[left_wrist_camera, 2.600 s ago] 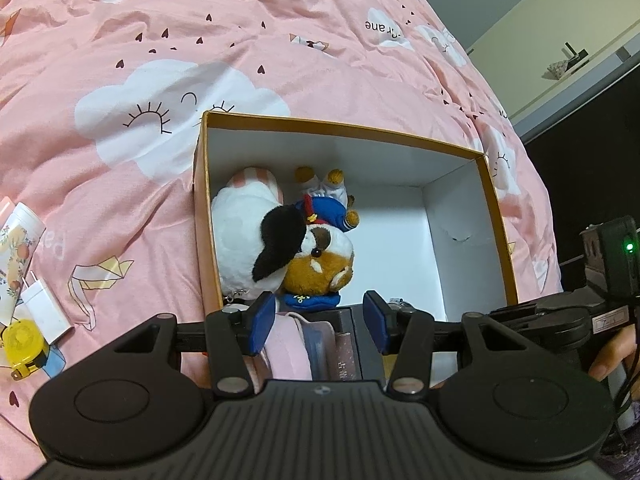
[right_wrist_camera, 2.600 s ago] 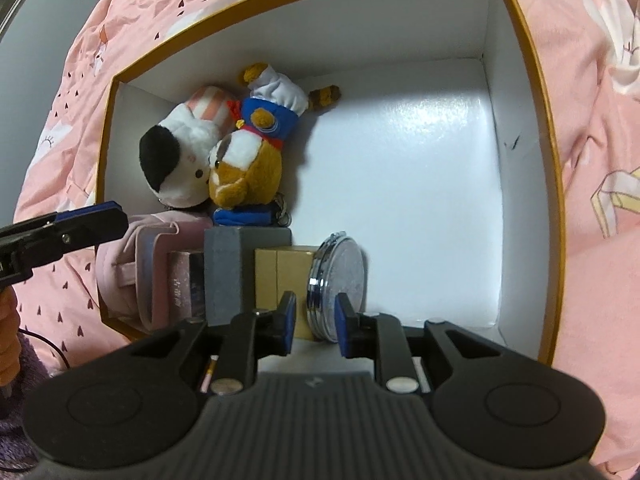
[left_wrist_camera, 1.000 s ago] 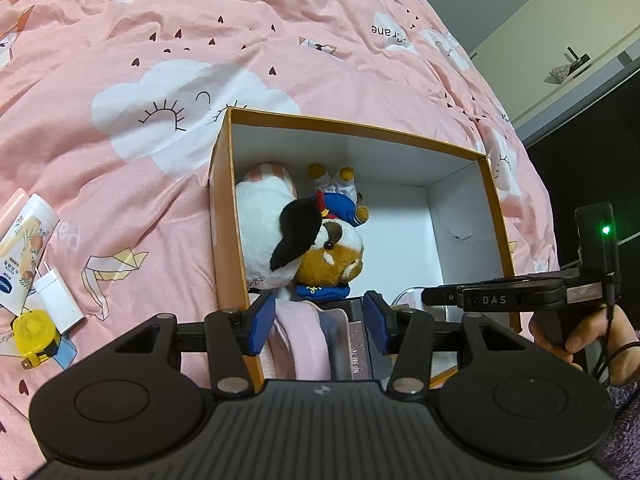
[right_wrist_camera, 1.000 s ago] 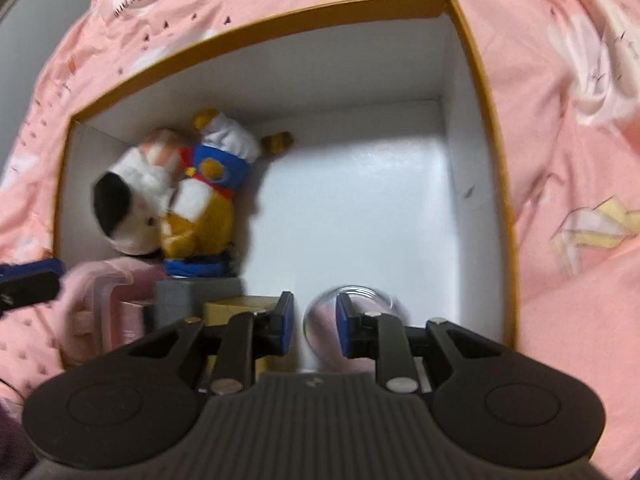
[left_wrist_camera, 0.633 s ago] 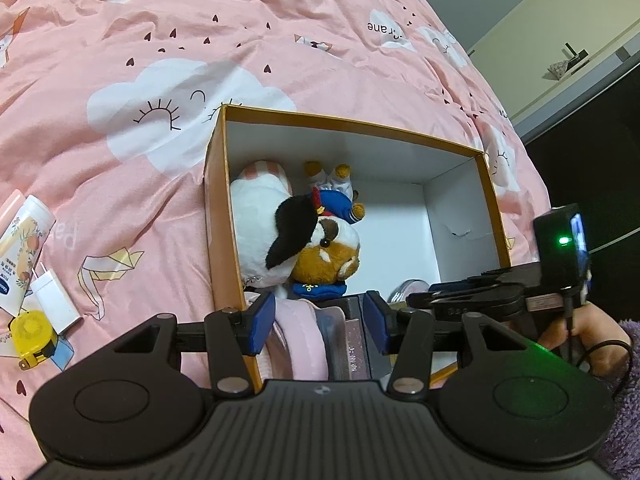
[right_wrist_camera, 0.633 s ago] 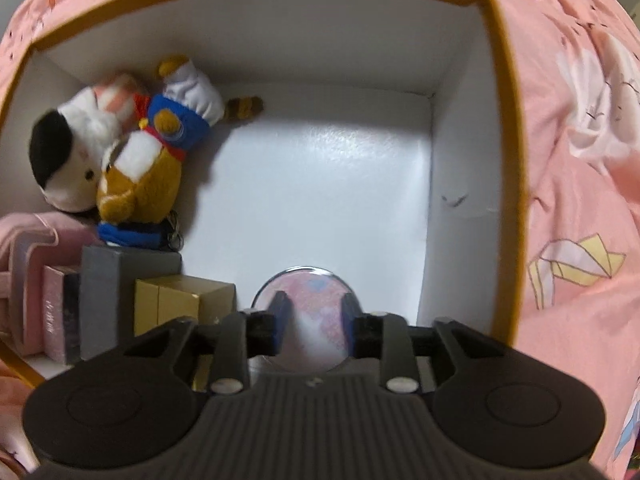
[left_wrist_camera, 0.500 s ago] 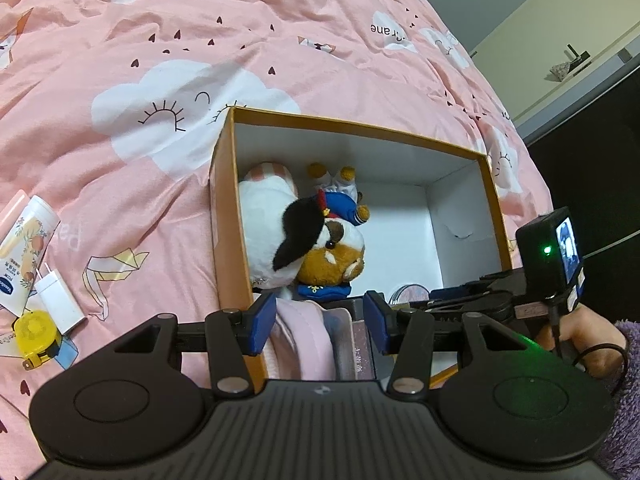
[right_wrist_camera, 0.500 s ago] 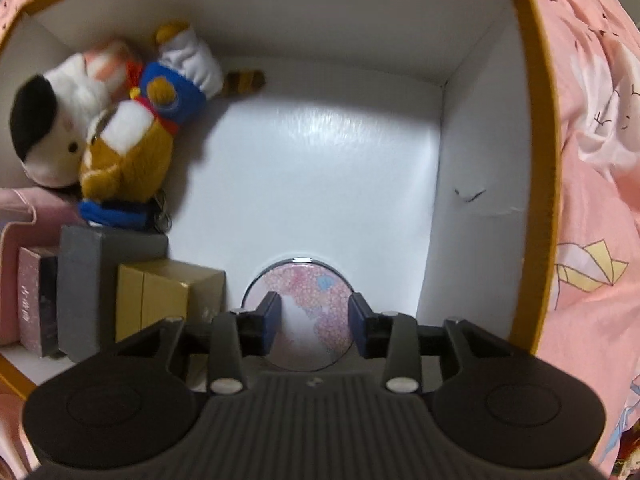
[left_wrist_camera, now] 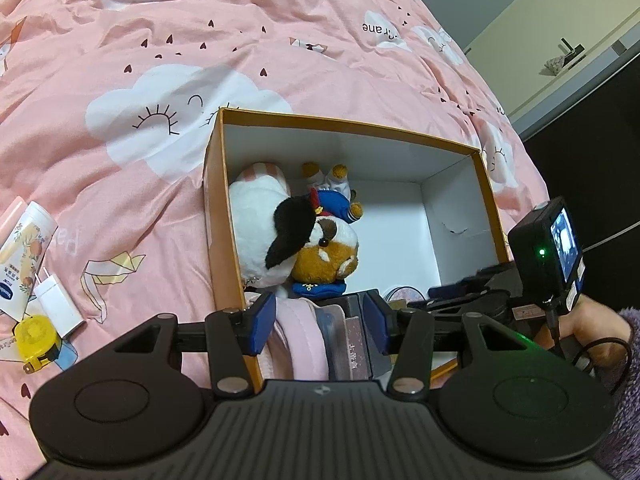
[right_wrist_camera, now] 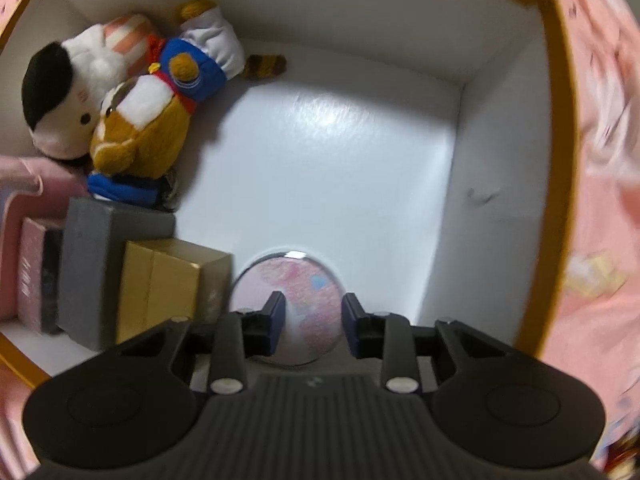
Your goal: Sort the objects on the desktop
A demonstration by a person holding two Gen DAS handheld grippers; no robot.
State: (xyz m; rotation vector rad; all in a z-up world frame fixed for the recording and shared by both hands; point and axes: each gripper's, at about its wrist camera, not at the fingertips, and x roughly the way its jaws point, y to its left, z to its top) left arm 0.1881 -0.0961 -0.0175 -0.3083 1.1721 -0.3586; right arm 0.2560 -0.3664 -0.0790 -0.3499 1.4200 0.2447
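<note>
An orange-rimmed white box (left_wrist_camera: 348,122) (right_wrist_camera: 556,80) sits on a pink bedspread. Two plush toys (left_wrist_camera: 304,240) (right_wrist_camera: 140,100) lie in its far left corner. Along the near wall stand a pink case (right_wrist_camera: 28,272), a grey box (right_wrist_camera: 100,248) and a gold box (right_wrist_camera: 168,280). A round pink compact (right_wrist_camera: 292,280) (left_wrist_camera: 402,293) lies flat on the box floor beside the gold box. My right gripper (right_wrist_camera: 313,316) (left_wrist_camera: 452,292) points straight down over it; its jaws are closing, with the compact below them and untouched. My left gripper (left_wrist_camera: 320,322) hangs open and empty over the box's near left corner.
On the bedspread left of the box lie a cream tube (left_wrist_camera: 24,240), a white charger (left_wrist_camera: 56,304) and a yellow tape measure (left_wrist_camera: 36,338). A person's hand (left_wrist_camera: 584,320) holds the right gripper at the box's right wall. The right half of the box floor is bare white.
The compact, earlier held upright on its edge in the right gripper, now lies flat on the box floor. The right gripper has let go, rolled and tipped downward. The left gripper stayed put.
</note>
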